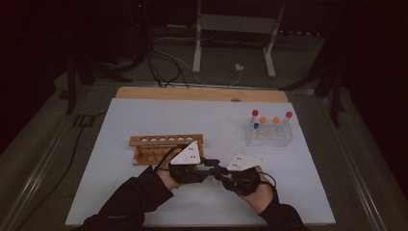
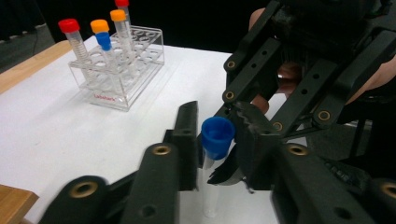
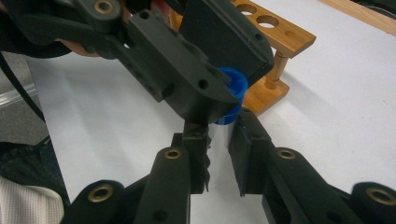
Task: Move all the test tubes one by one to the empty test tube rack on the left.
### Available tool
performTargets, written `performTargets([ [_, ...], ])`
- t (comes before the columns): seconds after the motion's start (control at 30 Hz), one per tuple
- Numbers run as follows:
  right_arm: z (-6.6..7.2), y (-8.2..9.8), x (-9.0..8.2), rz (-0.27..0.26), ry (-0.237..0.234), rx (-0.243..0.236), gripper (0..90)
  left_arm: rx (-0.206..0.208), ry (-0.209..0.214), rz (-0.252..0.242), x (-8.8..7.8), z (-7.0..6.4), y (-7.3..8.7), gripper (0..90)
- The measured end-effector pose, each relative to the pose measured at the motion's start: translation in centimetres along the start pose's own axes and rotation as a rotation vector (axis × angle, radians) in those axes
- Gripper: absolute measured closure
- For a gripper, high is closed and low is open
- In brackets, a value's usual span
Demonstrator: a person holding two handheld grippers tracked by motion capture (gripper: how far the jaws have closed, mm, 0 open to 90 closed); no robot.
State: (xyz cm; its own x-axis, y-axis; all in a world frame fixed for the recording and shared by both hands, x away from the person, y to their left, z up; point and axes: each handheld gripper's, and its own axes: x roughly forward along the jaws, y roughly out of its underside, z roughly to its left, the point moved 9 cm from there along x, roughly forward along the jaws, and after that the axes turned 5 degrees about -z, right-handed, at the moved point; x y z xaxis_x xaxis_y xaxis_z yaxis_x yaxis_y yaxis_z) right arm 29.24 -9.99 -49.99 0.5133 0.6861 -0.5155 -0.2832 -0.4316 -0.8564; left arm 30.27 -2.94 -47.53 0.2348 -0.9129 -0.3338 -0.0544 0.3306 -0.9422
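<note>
Meeting at the near middle of the table (image 1: 144, 115): left gripper (image 1: 210, 164) and right gripper (image 1: 217, 169), jaws tip to tip over one clear tube (image 2: 211, 196). Held upright, long axis vertical, blue cap (image 2: 217, 135) on top, clear body hanging down toward the white surface. Clamped round the clear body just below the cap, between the right gripper's (image 3: 218, 151) jaws, which stand narrow. Closed on the blue cap from the opposite side, the left gripper's (image 2: 217, 140) jaws, pressing its two flanks. From the left gripper view: cap mouth facing the lens, tube body trailing below the jaws, and beyond them a clear rack (image 2: 119, 70) of capped tubes. From the right gripper view: cap (image 3: 231, 95) half hidden behind the left gripper's jaw, with a wooden rack (image 3: 275, 42) just past it. From the high view: both hands close together, wooden rack (image 1: 166, 149) just beyond the left gripper, clear rack (image 1: 269, 134) farther off beyond the right gripper.
</note>
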Motion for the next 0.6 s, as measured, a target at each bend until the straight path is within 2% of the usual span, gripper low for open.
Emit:
performTargets([
  [0.1, -0.1, 0.0, 0.0, 0.0, 0.002, 0.002, 76.4, 0.017, 0.002, -0.002, 0.1, -0.1, 0.1, 76.1],
  [0.33, 0.0, 0.0, 0.1, -0.005, -0.004, 0.008, 75.5, 0.028, 0.008, 0.001, -0.1, 0.0, 0.0, 77.4],
  [0.37, 0.0, 0.0, 0.0, -0.006, -0.009, 0.015, 69.0, 0.034, -0.002, 0.0, -0.1, 0.1, -0.1, 77.5],
  [0.5, -0.2, -0.1, 0.0, -0.014, -0.004, 0.026, 62.1, 0.031, -0.023, -0.018, -0.7, 0.7, -0.7, 77.6],
  [0.6, -0.6, -0.4, -0.4, -0.041, 0.018, 0.038, 51.1, 0.028, -0.051, -0.027, -1.5, 1.6, -1.3, 77.6],
])
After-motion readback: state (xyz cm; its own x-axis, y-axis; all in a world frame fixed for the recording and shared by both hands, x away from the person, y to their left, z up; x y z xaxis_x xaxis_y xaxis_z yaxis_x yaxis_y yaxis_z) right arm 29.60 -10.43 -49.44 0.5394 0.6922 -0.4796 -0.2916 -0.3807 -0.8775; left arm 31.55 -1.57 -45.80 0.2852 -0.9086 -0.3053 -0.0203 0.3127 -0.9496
